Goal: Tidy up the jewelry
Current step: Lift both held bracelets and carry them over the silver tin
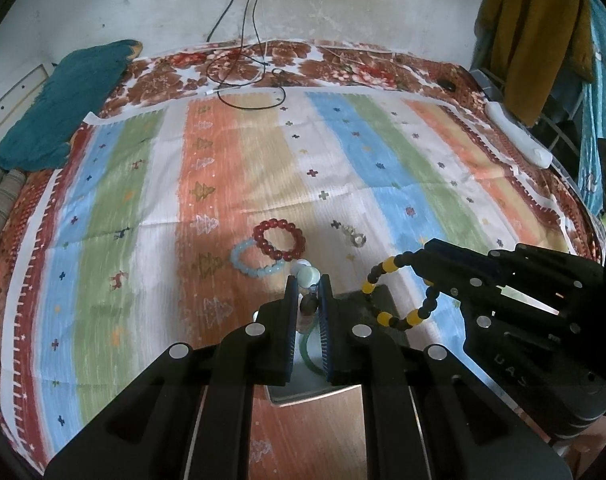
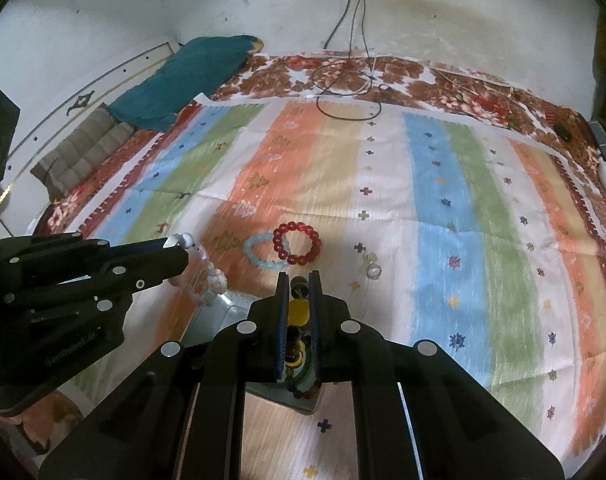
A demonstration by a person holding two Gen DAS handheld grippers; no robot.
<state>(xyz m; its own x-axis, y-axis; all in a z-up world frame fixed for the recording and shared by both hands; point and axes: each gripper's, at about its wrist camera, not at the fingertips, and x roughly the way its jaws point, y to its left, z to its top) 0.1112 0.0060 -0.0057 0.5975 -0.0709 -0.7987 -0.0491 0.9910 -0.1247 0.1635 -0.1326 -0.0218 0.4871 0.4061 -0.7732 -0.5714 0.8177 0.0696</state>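
Below, we saw our left gripper (image 1: 307,280) clenched on a pale bead bracelet (image 2: 211,276) and our right gripper (image 2: 299,280) clenched on a black-and-yellow bracelet (image 1: 399,292). Both fingers (image 1: 291,320) hid most of a box (image 1: 379,300) near the bedspread's (image 1: 263,160) front edge.

Two bead bracelets (image 1: 269,246) are lying overlapped on the bed sheet (image 1: 143,200), with two small rings (image 1: 354,236) sitting apart to their right. Nearer the cameras, a tray (image 2: 219,312) is resting on the sheet, and a hanging bracelet (image 1: 399,292) is dangling over its right side. Cables (image 1: 247,84) are trailing across the far edge of the bed, a folded cloth (image 1: 63,108) lying at its far left corner
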